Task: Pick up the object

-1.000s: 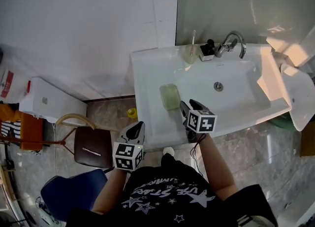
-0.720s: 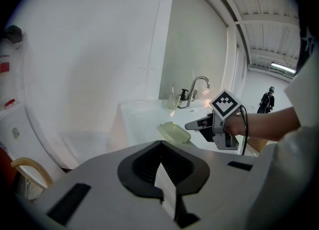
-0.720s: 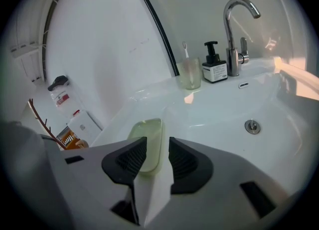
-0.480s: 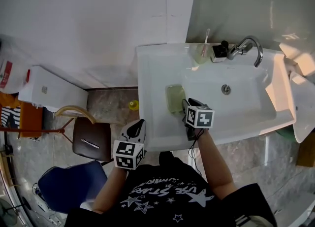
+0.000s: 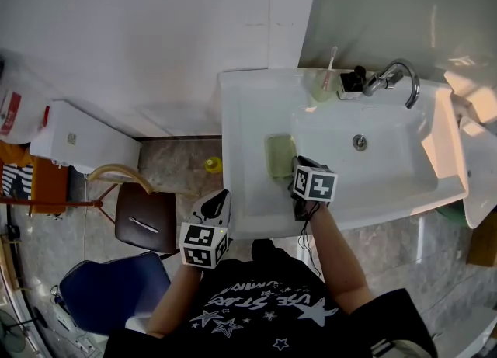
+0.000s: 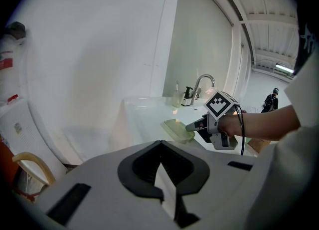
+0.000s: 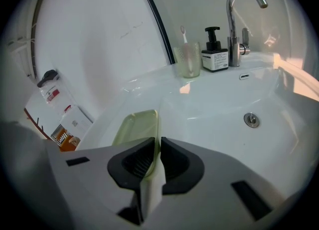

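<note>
A pale green soap dish [image 5: 279, 154] lies on the left ledge of the white sink [image 5: 248, 92]. My right gripper [image 5: 296, 168] is at the dish's near right edge. In the right gripper view its jaws are closing and stand almost together, with the thin rim of the dish [image 7: 133, 126] pinched between the pads of the gripper [image 7: 155, 146]. The left gripper view also catches the dish [image 6: 175, 128] and the right gripper [image 6: 192, 125] from the side. My left gripper [image 5: 217, 197] hangs below the sink's front left corner, shut and empty [image 6: 160, 146].
A chrome faucet [image 5: 396, 77], a soap dispenser [image 5: 353, 81] and a cup with a toothbrush [image 5: 324, 83] stand along the back rim. The drain [image 5: 359, 142] sits mid-basin. A brown stool [image 5: 147, 228], a blue chair [image 5: 112, 290] and a white box [image 5: 81, 147] stand on the floor at left.
The right gripper's jaws, spread a second ago, have drawn together on the dish's right rim. The left gripper has stayed in place. The head view has shifted slightly.
</note>
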